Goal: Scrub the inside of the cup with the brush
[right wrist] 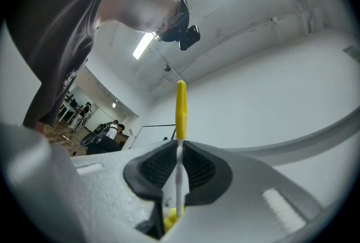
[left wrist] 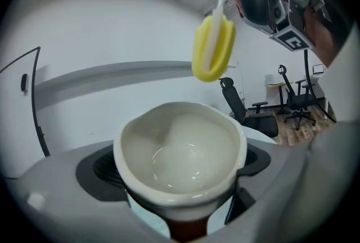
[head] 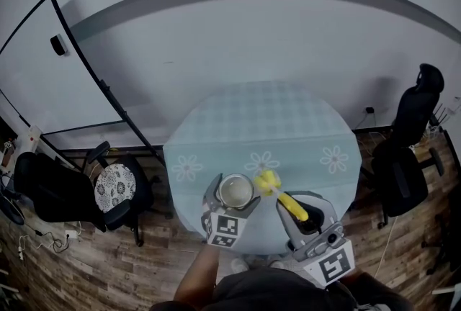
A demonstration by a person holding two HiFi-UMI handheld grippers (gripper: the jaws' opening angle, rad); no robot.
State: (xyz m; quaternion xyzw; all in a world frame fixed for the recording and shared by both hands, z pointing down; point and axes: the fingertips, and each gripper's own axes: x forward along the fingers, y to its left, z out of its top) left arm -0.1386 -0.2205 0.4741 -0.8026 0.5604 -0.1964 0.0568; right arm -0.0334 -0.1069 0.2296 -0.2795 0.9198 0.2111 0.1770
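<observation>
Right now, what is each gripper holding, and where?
Left gripper holds the cup around its body; right gripper pinches the brush by its thin white shaft.

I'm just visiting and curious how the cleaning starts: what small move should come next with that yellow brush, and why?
Probably lower the head of the brush into the cup. The right tool is shut on its handle, and the yellow sponge hangs clear of the rim, not yet inside the cup that the left tool grips.

Empty glossy white cup (left wrist: 180, 152); yellow sponge-headed brush (left wrist: 212, 48) tilted, its head near the rim, outside.
</observation>
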